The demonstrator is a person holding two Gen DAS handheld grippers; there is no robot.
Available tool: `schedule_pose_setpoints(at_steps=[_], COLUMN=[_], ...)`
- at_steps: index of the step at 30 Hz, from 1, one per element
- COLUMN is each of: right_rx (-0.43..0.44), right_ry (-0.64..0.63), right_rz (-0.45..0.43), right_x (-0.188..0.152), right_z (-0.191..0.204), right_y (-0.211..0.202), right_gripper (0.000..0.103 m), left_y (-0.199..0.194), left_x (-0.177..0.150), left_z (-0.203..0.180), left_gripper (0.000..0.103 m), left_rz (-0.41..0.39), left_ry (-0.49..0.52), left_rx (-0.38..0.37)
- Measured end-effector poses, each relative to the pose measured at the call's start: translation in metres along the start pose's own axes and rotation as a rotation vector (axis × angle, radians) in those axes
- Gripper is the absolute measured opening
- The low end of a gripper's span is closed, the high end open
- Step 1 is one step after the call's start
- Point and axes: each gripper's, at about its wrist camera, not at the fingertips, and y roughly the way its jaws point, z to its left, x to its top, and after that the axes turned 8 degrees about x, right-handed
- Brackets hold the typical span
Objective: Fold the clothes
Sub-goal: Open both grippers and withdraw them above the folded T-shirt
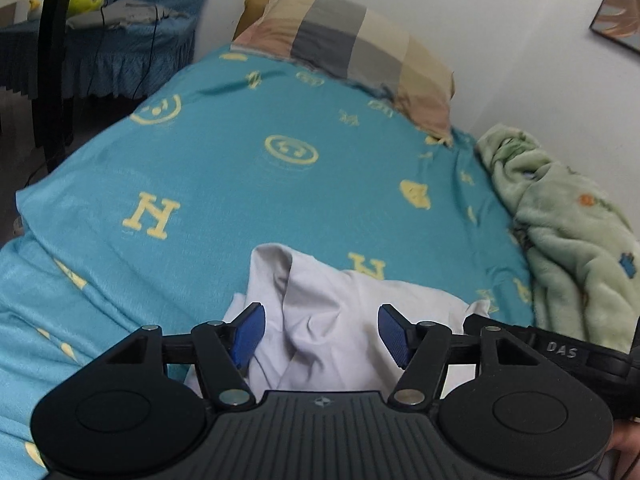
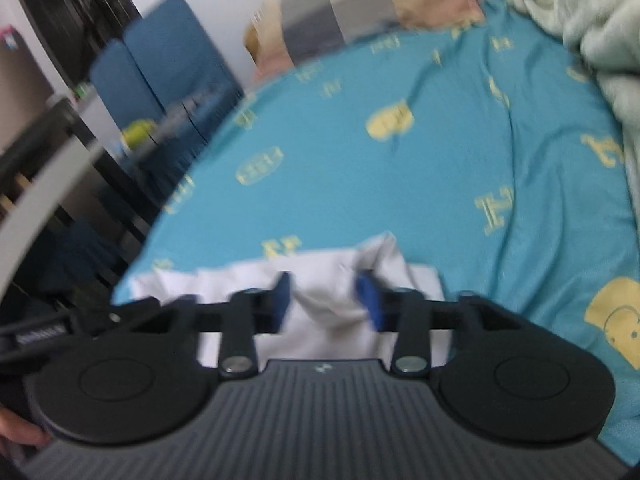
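Note:
A crumpled white garment (image 1: 332, 320) lies on the blue bed sheet (image 1: 248, 184) near the bed's front edge. My left gripper (image 1: 322, 330) is open, its blue pads (image 1: 250, 334) apart over the garment's bunched folds. In the right wrist view, which is motion-blurred, the same white garment (image 2: 320, 296) lies under my right gripper (image 2: 326, 300). That gripper is open, with a raised fold of cloth between its blue pads (image 2: 370, 300). The body of the right gripper shows at the right of the left wrist view (image 1: 560, 350).
A patchwork pillow (image 1: 352, 48) lies at the head of the bed by the white wall. A pale green fleece blanket (image 1: 572, 240) is heaped along the bed's right side. A dark chair (image 1: 52, 60) and a blue-covered table (image 1: 112, 52) stand off the bed's left side.

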Motion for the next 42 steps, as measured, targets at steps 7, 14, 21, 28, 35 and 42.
schedule_pose_setpoints(at_steps=[7,14,21,28,35,42], right_rx=[-0.017,-0.026,-0.042,-0.049,-0.054,-0.077], right_ry=[-0.026,-0.066,-0.087,-0.045,-0.059,-0.094], right_rz=[0.001,-0.011,0.07,0.057,0.018,0.072], right_x=[-0.001,-0.01,-0.027,-0.025,-0.034,-0.056], right_z=[0.004,0.029,0.029,0.033,0.056,0.062], right_y=[0.0,-0.028,-0.013,-0.024,-0.076,-0.079], right_gripper=[0.02,0.021,0.019,0.021,0.021,0.022], left_y=[0.003,-0.034,-0.029,-0.045,-0.094,-0.113], left_x=[-0.001,-0.011,-0.024,-0.033,-0.048,-0.065], left_z=[-0.004,-0.019,-0.029,-0.03,-0.037,-0.042], left_gripper=[0.064,0.065,0.065,0.065,0.065,0.067], left_rz=[-0.005,-0.026,0.006,-0.03,-0.08,-0.076], left_ry=[0.066,0.114,0.179,0.189,0.185,0.189], left_rx=[0.031,0.012,0.029,0.035,0.028,0.077])
